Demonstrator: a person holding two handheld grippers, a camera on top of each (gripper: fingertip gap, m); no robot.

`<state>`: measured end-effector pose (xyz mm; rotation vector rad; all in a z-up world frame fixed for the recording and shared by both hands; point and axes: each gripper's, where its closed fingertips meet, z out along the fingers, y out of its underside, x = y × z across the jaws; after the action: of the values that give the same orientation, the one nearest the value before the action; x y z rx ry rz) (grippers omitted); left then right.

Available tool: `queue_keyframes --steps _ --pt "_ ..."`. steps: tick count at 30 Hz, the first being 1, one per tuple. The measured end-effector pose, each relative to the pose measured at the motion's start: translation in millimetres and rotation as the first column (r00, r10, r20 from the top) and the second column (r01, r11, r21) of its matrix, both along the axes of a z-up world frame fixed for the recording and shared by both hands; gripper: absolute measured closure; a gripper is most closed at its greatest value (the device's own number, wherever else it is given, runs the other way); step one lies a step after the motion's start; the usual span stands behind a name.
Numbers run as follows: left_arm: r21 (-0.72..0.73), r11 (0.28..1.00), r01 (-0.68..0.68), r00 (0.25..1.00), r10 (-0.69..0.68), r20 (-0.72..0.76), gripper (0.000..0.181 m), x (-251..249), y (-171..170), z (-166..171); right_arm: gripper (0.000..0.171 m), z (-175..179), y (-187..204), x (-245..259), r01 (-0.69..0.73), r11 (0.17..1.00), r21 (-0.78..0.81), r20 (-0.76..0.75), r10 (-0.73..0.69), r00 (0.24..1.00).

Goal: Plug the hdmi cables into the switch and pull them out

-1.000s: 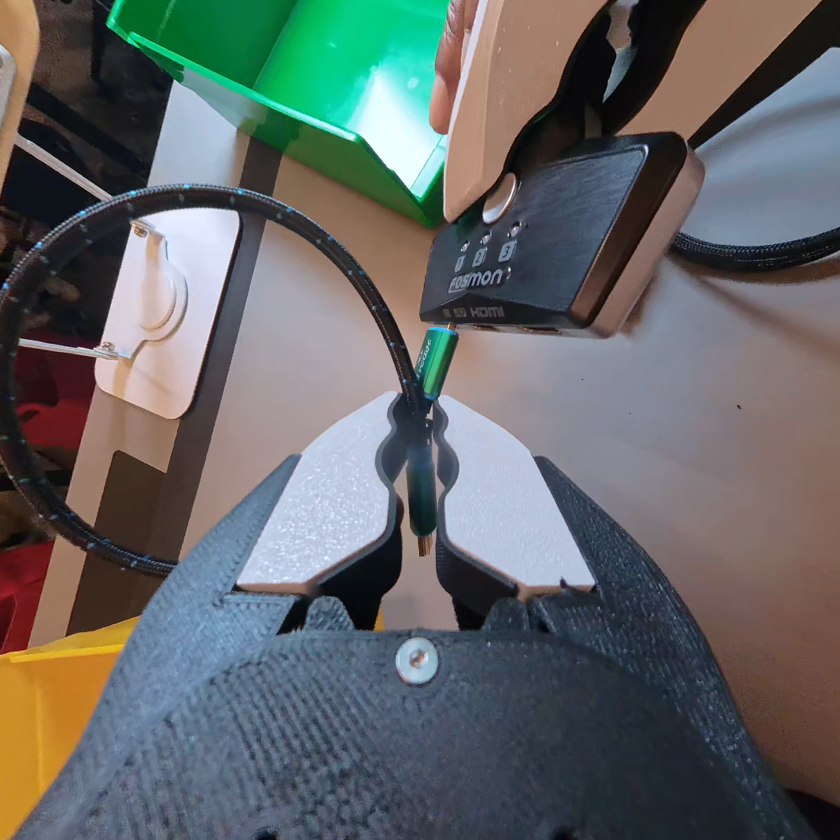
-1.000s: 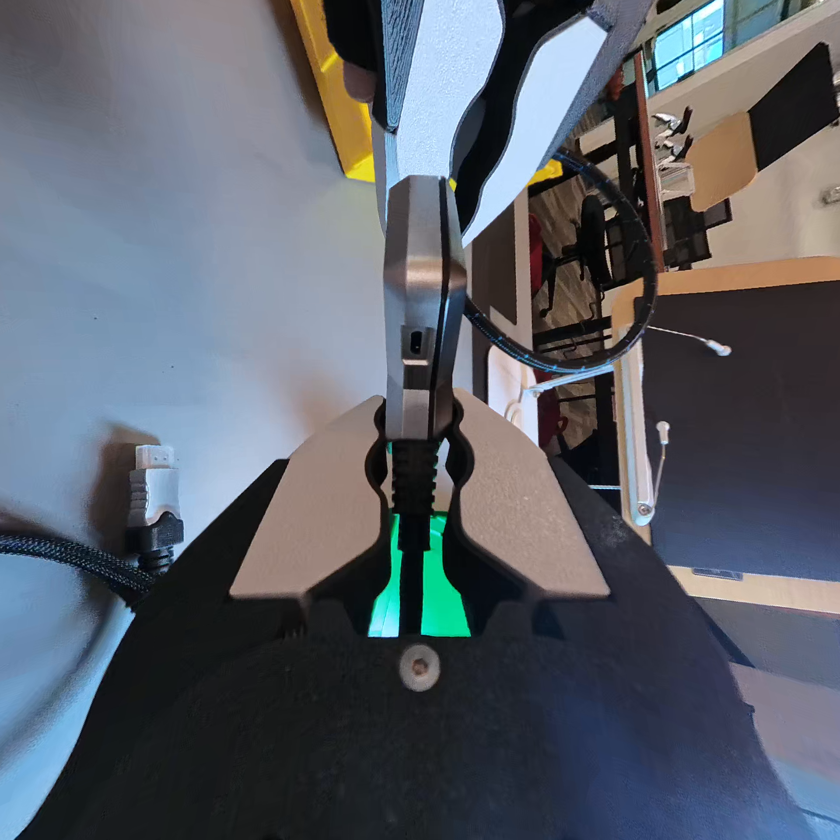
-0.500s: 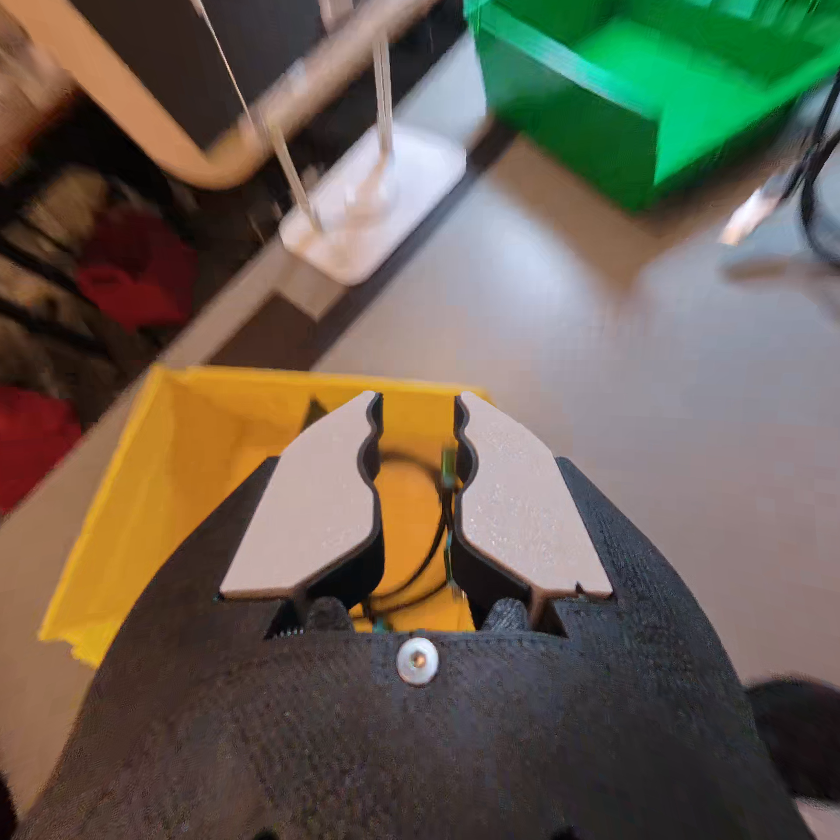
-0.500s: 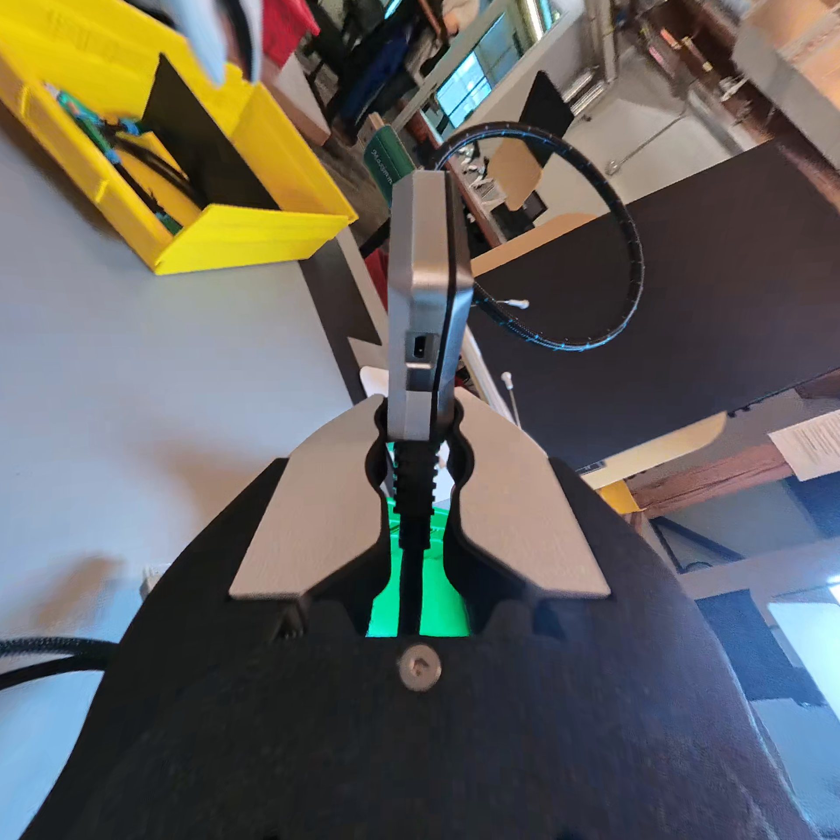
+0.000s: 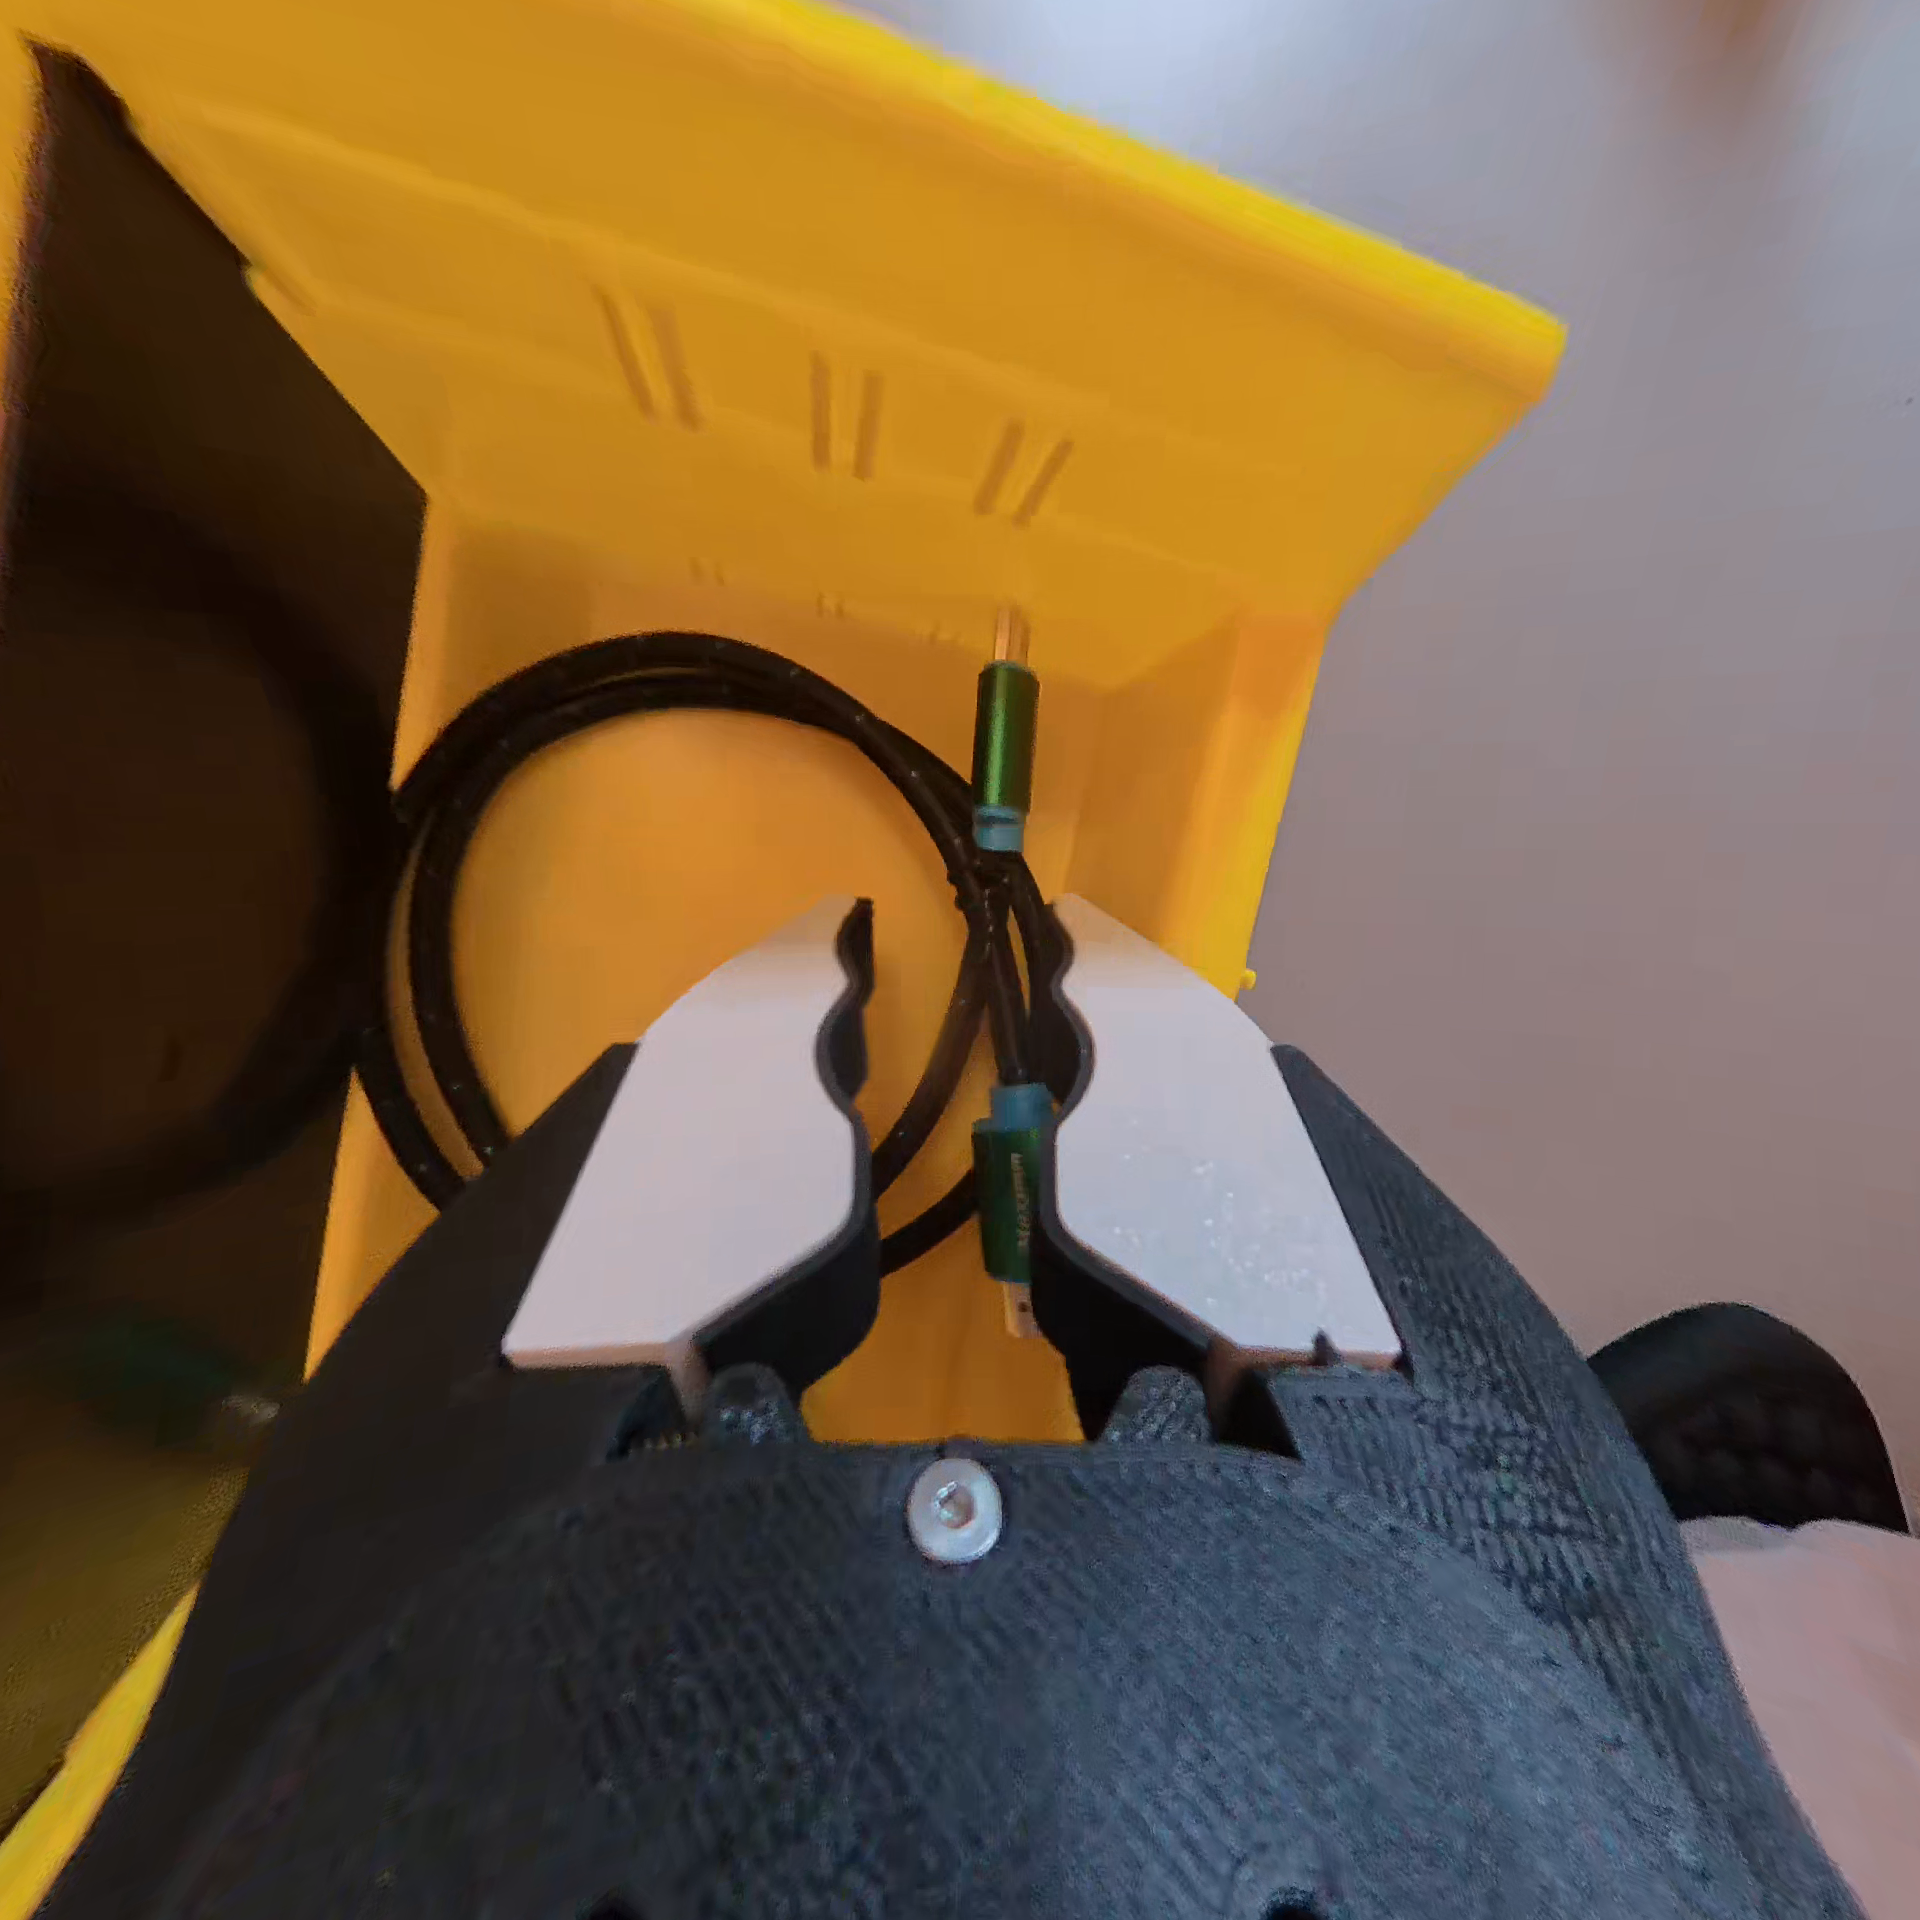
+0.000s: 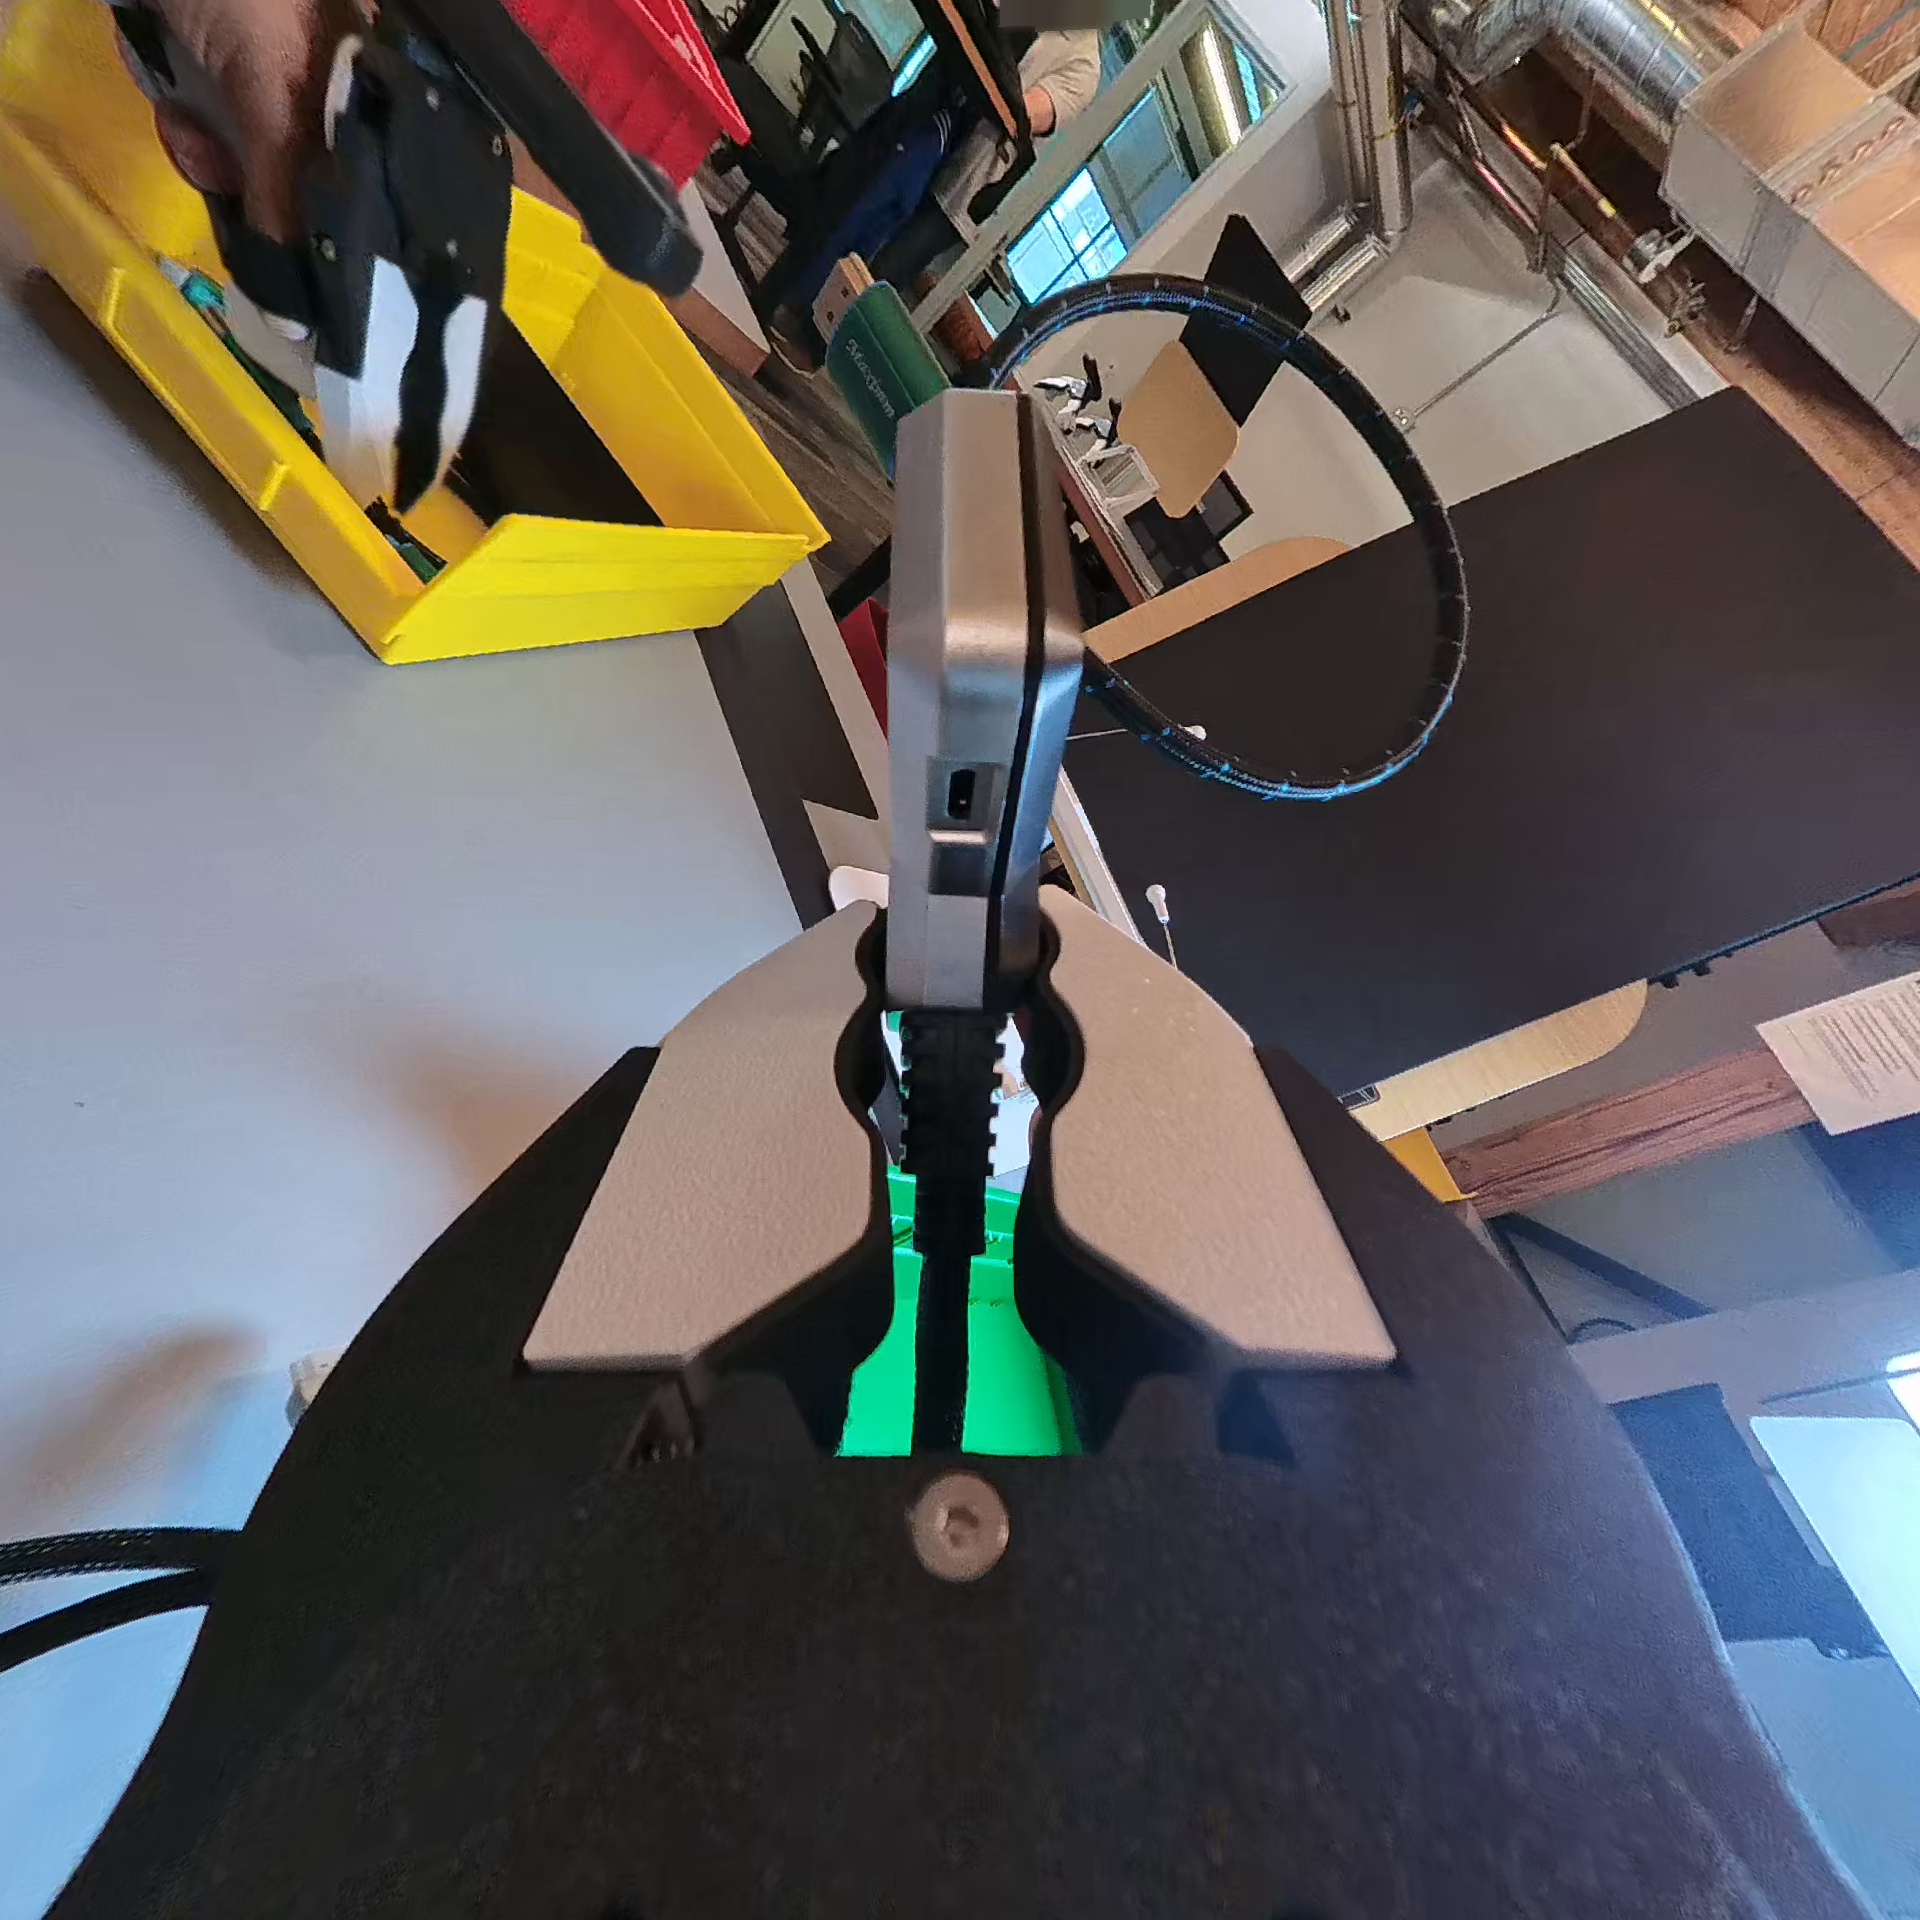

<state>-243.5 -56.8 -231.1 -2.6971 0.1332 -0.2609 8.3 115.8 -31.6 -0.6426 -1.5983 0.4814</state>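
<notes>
The left gripper (image 5: 961,914) hangs with its jaws spread apart, gripping nothing, its tips down inside the yellow bin (image 5: 935,343). Between the fingers lies a black braided cable (image 5: 665,665), coiled on the bin floor. One green plug (image 5: 1006,1195) of that cable sits against the inner edge of the right-hand finger (image 5: 1174,1143); whether it touches the finger is hard to tell. The other green plug (image 5: 1004,738) lies further in, pointing at the bin's ribbed back wall. A dark divider (image 5: 187,644) closes off the bin on the left of the coil. Outside the bin, to its right, is pale table (image 5: 1662,831).

The right gripper (image 6: 961,914) is clamped on the switch (image 6: 971,675), a slim grey box held edge-on and upright, pinched at its lower end. A ribbed black lead (image 6: 945,1132) drops from the switch down between the fingers, with a green bin (image 6: 997,1382) showing beneath. From the far side of the switch a black cable with blue flecks (image 6: 1444,582) loops out to the right in the air. Up and to the left of the switch stands the yellow bin (image 6: 582,582) on the table (image 6: 364,883), with the left gripper (image 6: 405,416) and a hand (image 6: 239,104) dipping into it. Right of the switch is a black panel (image 6: 1558,727). Low left of the switch, another braided cable (image 6: 94,1569) lies on the table.
</notes>
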Motion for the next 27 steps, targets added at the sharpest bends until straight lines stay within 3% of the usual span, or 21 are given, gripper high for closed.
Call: queue_keyframes --steps 1,3,7,12,15,18,24,27 --pt "-0.032 0.999 0.019 1.000 -0.019 0.005 0.161 2 -4 -5 0.149 0 -1 0 -0.001 1.000 0.001 0.001 0.001 1.000" --pt "-0.058 0.996 0.072 0.997 -0.072 -0.003 0.172 7 -6 -9 0.149 1 -1 0 -0.002 1.000 0.003 -0.001 0.002 1.000" --pt "-0.006 0.996 0.087 0.994 -0.087 -0.064 0.173 3 -4 9 0.149 5 1 3 0.005 1.000 0.005 -0.014 -0.004 1.000" --pt "0.269 0.963 0.013 0.988 0.028 -0.151 0.173 -12 -4 83 0.149 15 6 10 0.013 1.000 -0.005 -0.049 -0.014 0.999" --pt "0.441 0.894 0.074 0.984 0.006 -0.177 0.173 10 -6 136 0.149 21 8 14 0.018 1.000 -0.008 -0.065 -0.019 0.998" --pt "0.511 0.836 0.198 0.970 -0.092 -0.226 0.174 51 0 167 0.149 23 7 16 0.020 1.000 -0.001 -0.065 -0.020 0.998" --pt "0.547 0.720 0.426 0.893 -0.432 -0.127 0.174 154 29 170 0.149 26 5 21 0.014 1.000 0.024 -0.064 -0.012 0.998" --pt "0.526 0.720 0.452 0.877 -0.466 -0.117 0.174 174 47 156 0.149 29 8 24 0.019 1.000 0.024 -0.076 -0.017 0.997"
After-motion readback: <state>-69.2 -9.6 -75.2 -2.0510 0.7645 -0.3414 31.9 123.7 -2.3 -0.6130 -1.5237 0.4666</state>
